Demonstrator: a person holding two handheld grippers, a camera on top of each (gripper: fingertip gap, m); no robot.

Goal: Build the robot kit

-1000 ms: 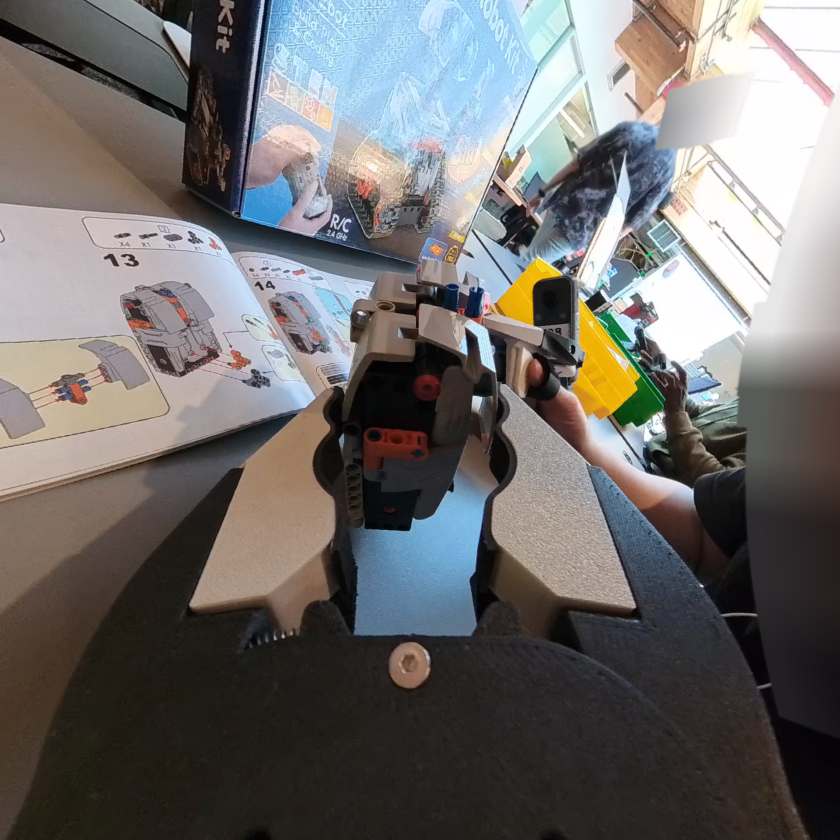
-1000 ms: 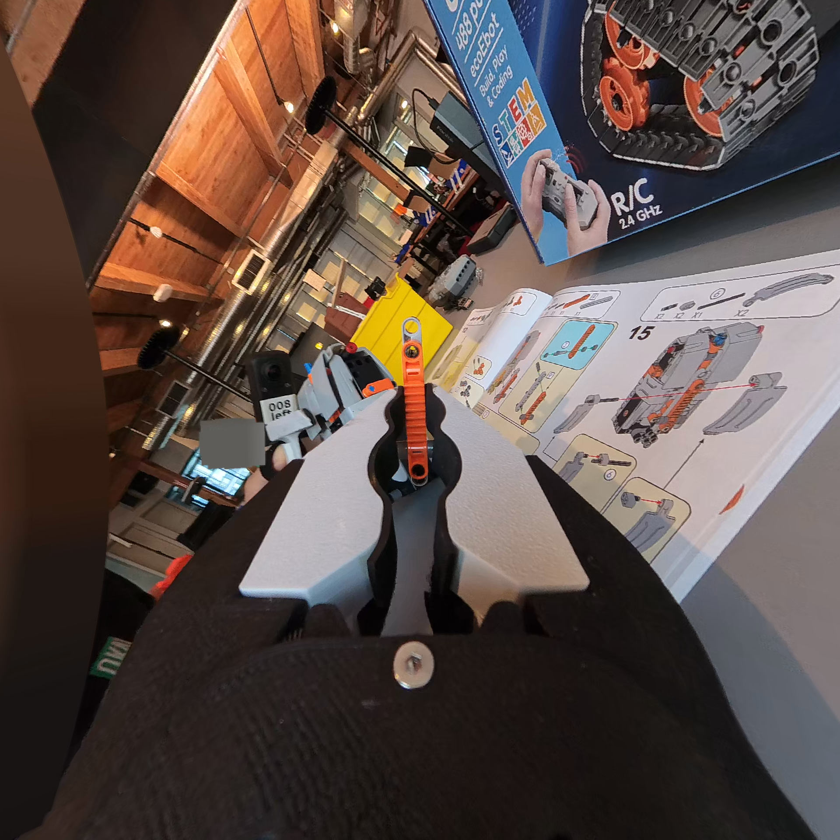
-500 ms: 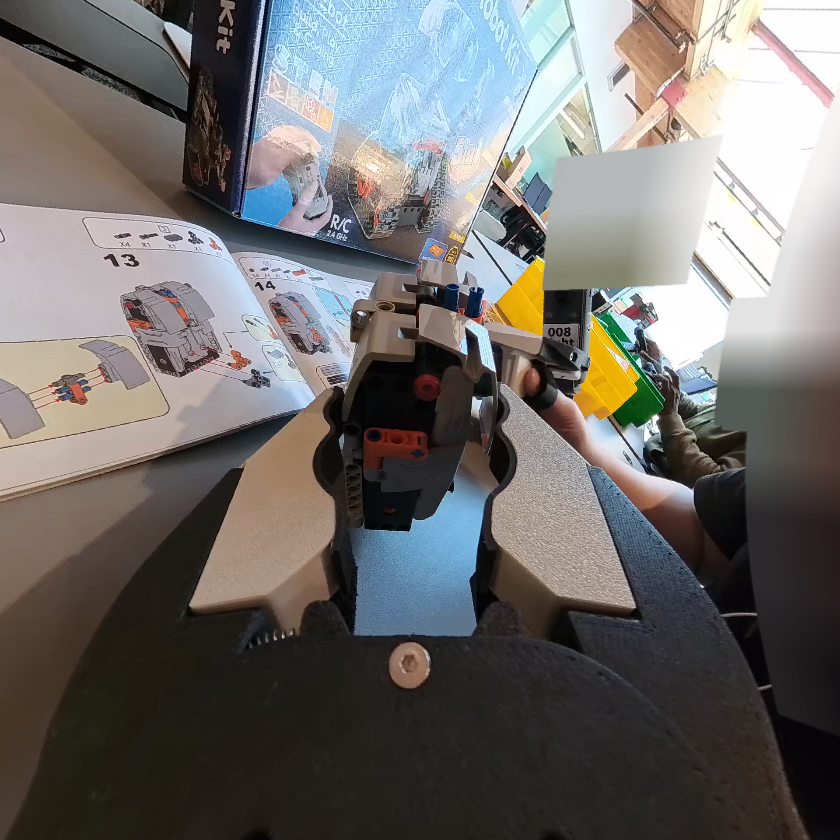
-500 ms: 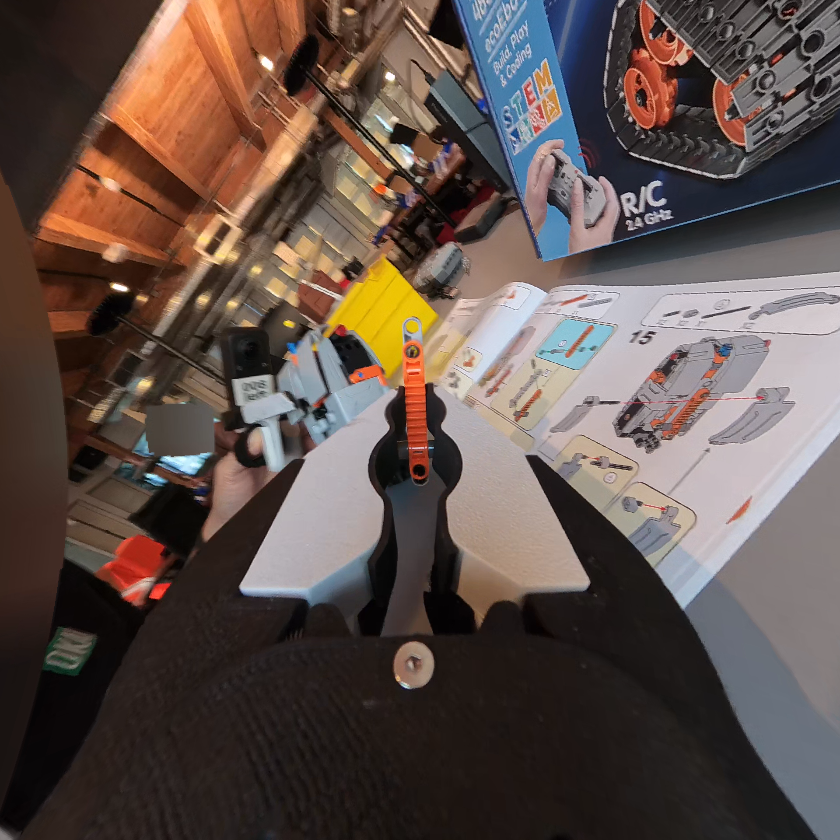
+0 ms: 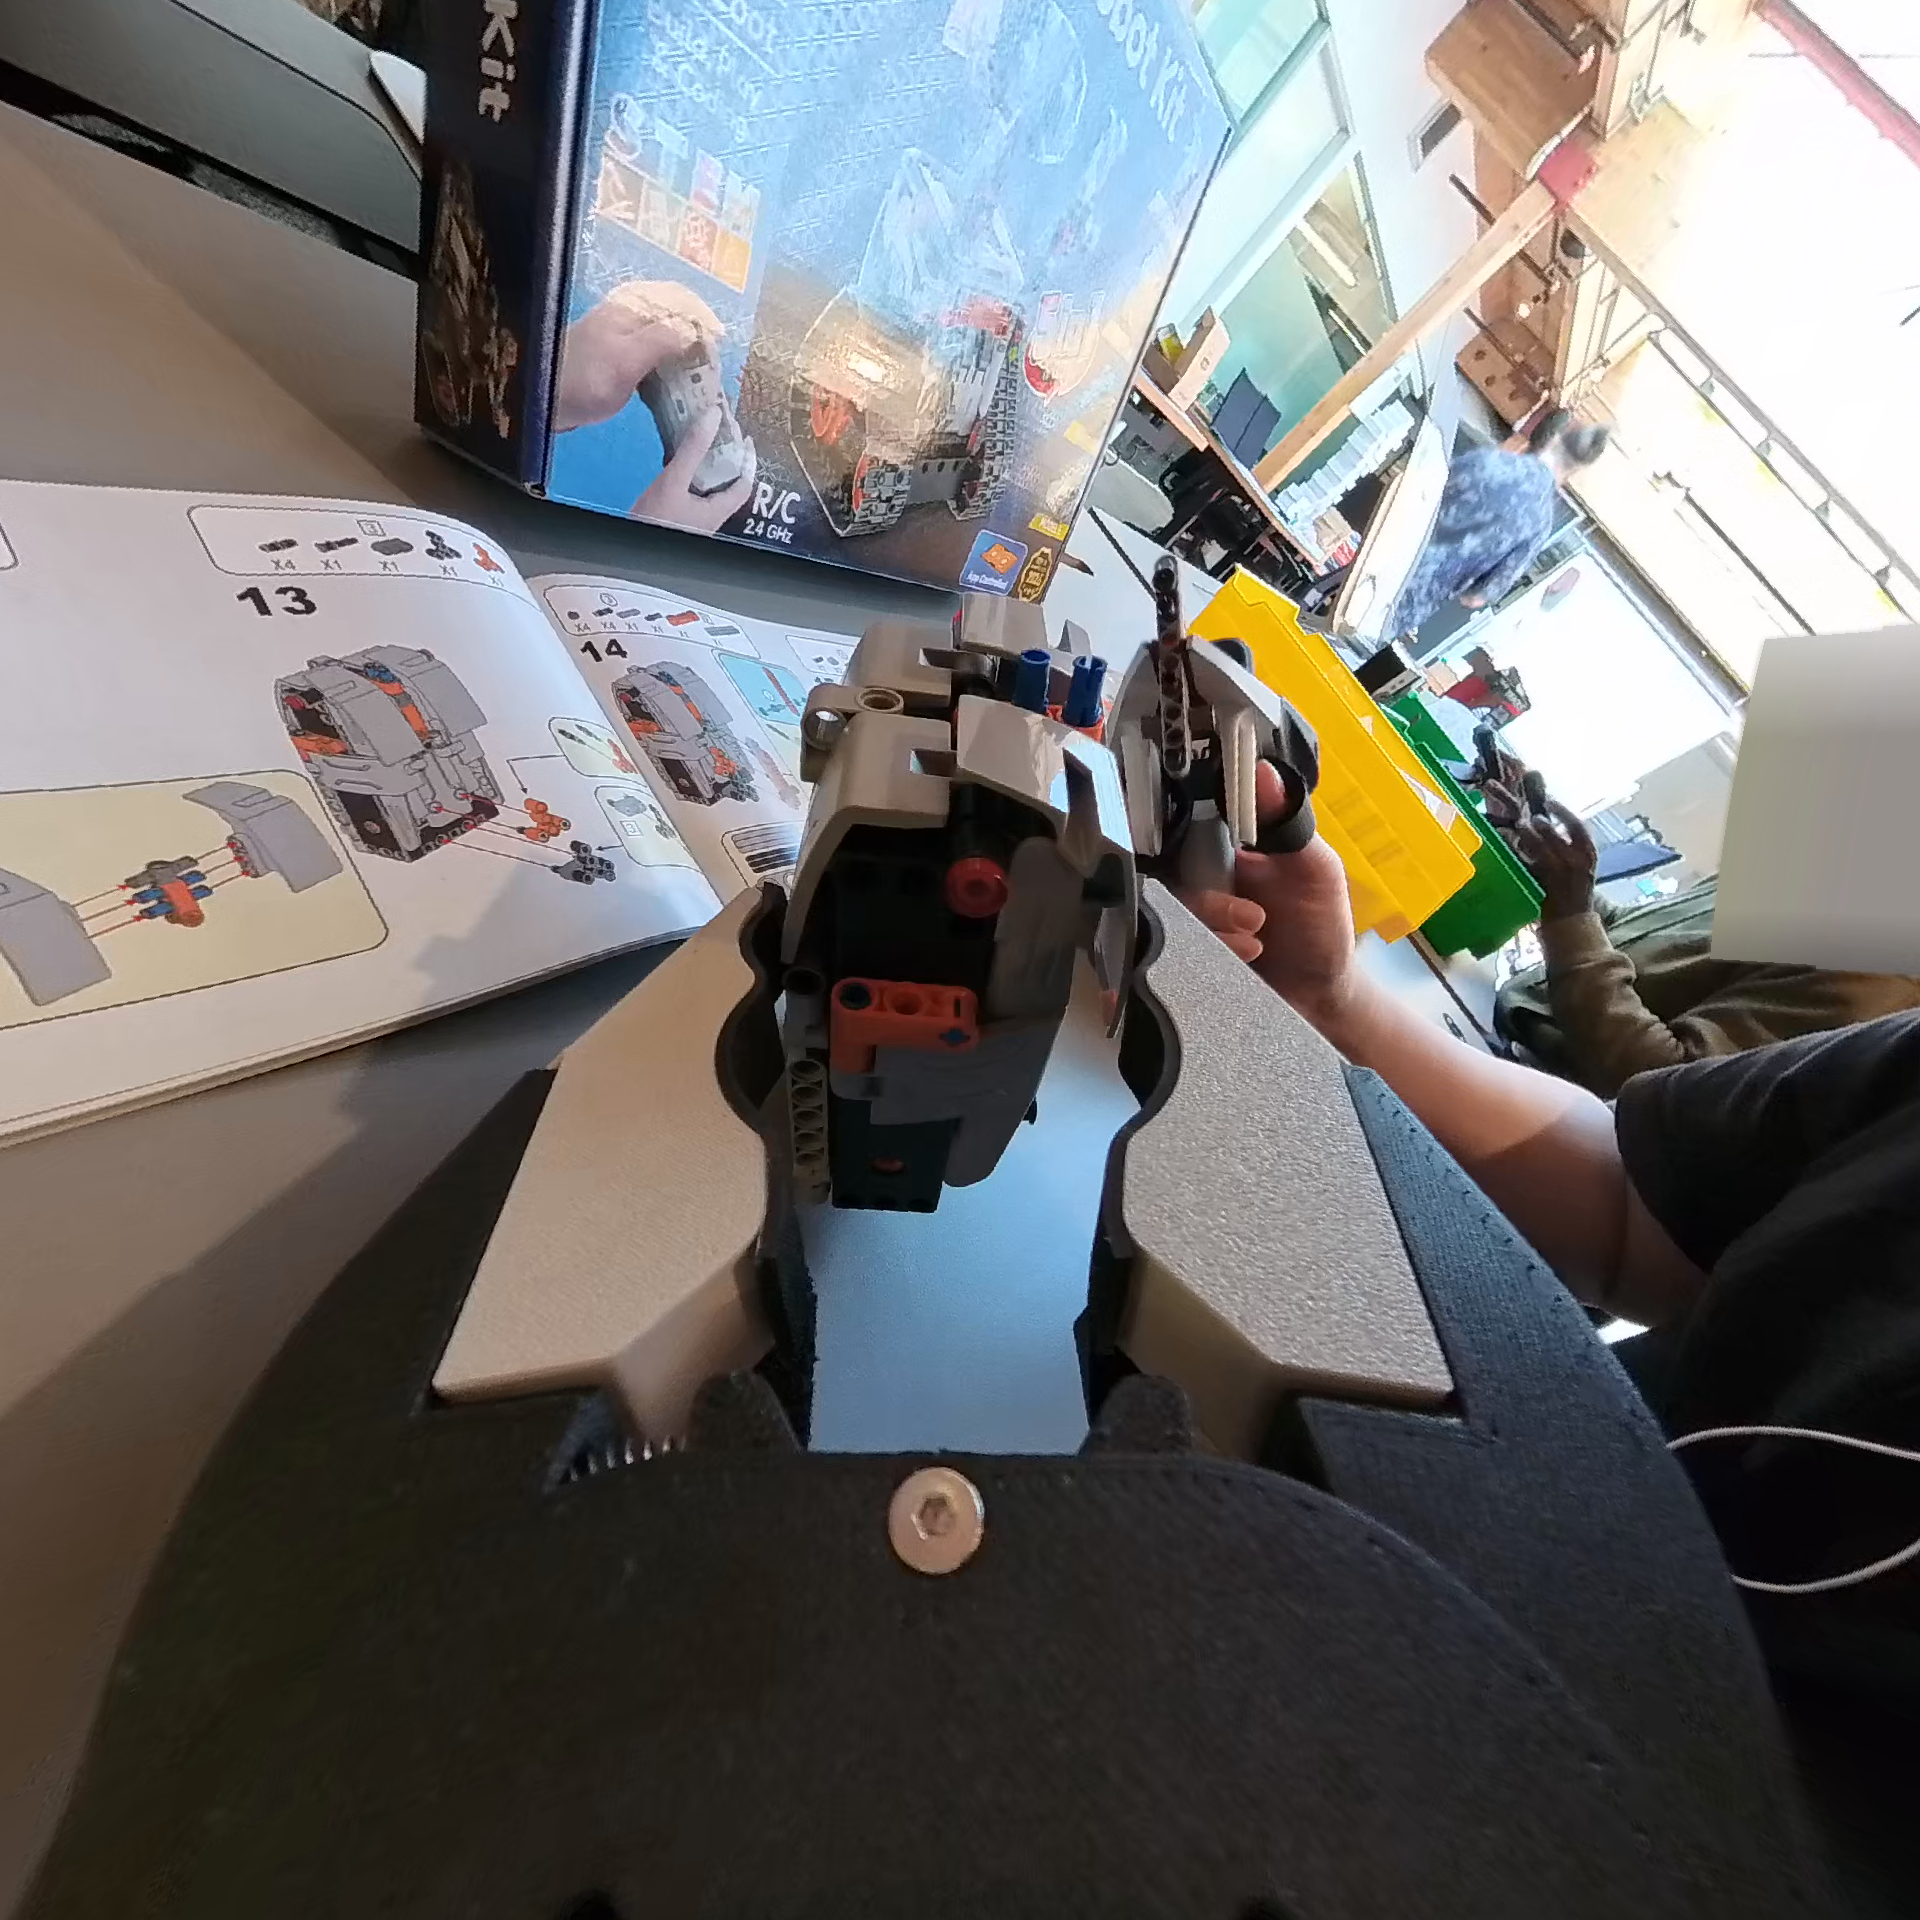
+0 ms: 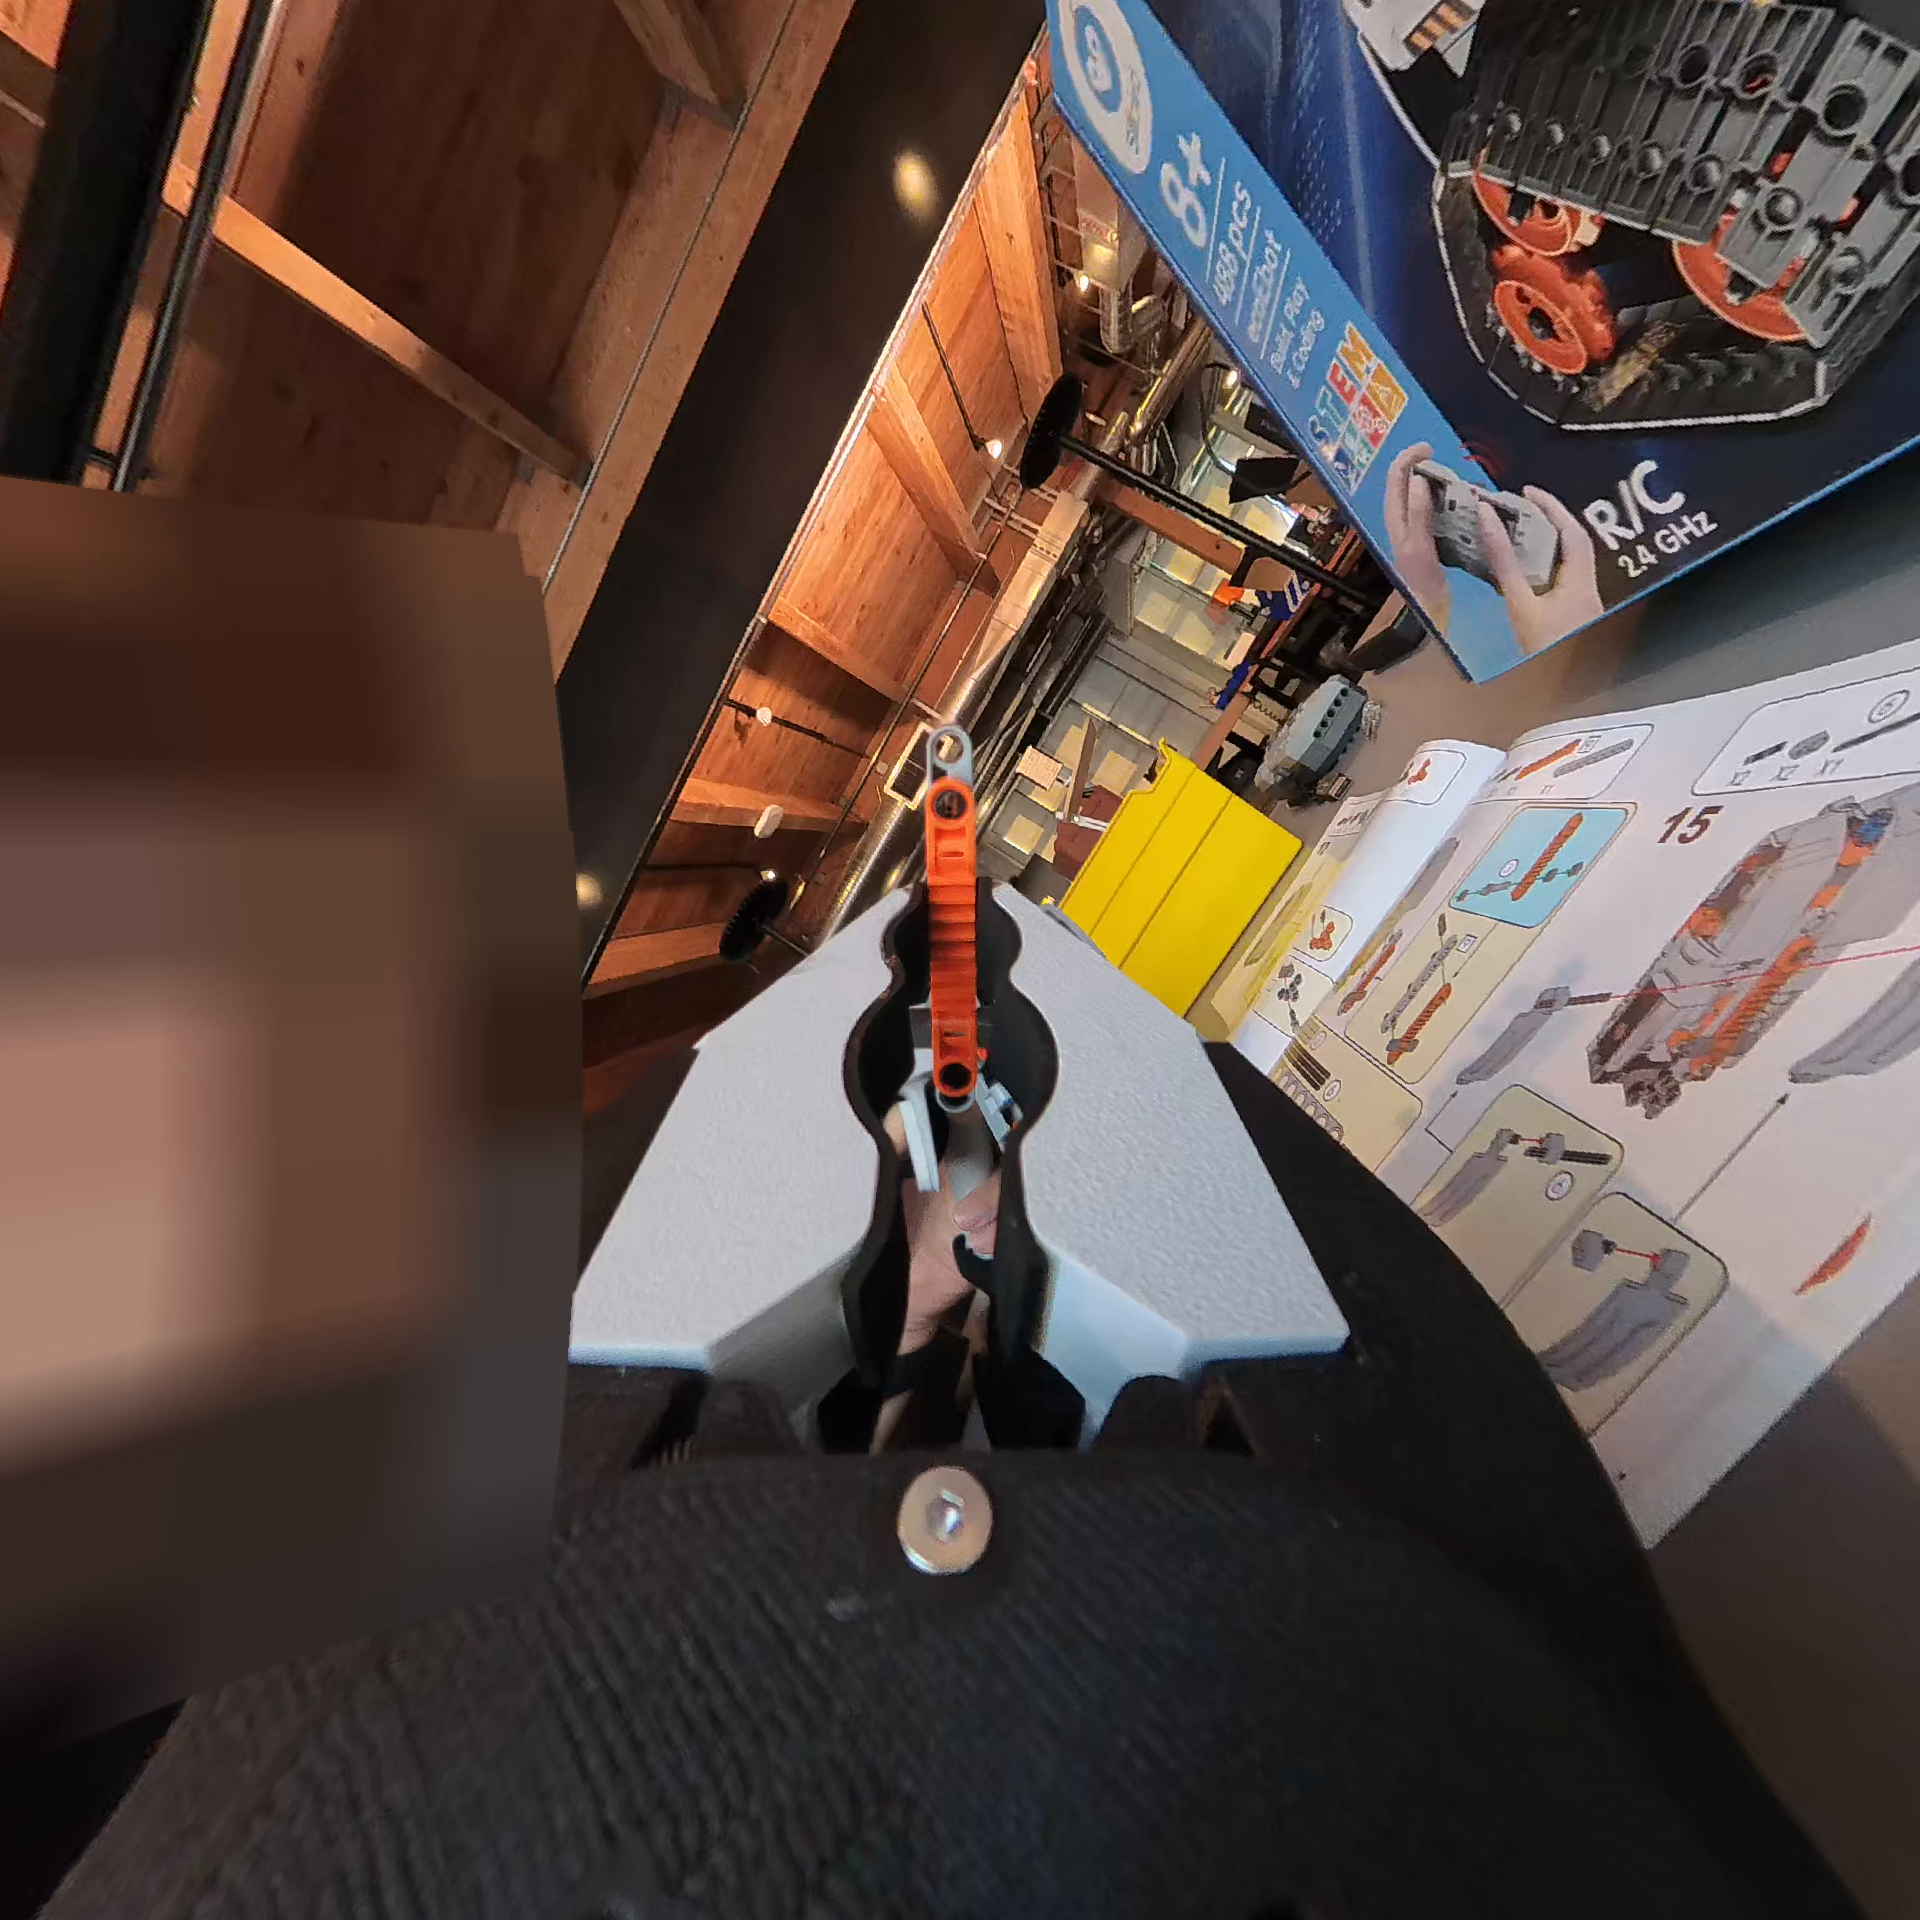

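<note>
Grey and black plastic bricks make up the half-built toy model (image 5: 935,935), held upright off the desk (image 5: 156,343) with the left gripper (image 5: 940,997) clamped on its two flanks; an orange brick and two blue pegs show on it. Just to its right, the right gripper (image 5: 1195,748) appears in the left wrist view, carried by a hand (image 5: 1288,914), with a thin strip rising from its tip close beside the model's upper right edge. In the right wrist view that gripper (image 6: 951,997) has its jaws pinched on a narrow orange toothed strip (image 6: 952,935) joined at the far end to a grey link (image 6: 948,756); the strip stands up past the fingertips.

An open instruction booklet (image 5: 260,779) lies flat on the desk to the left of the model, and a blue toy box (image 5: 831,291) stands behind it. A yellow bin (image 5: 1340,758) and a green bin (image 5: 1475,883) sit behind the right gripper at the desk's far side. A person's arm in a dark sleeve (image 5: 1766,1164) reaches in from the right. Farther off, another person (image 5: 1475,540) stands in the bright workshop. Wooden beams (image 6: 416,312) fill the upper left of the right wrist view.
</note>
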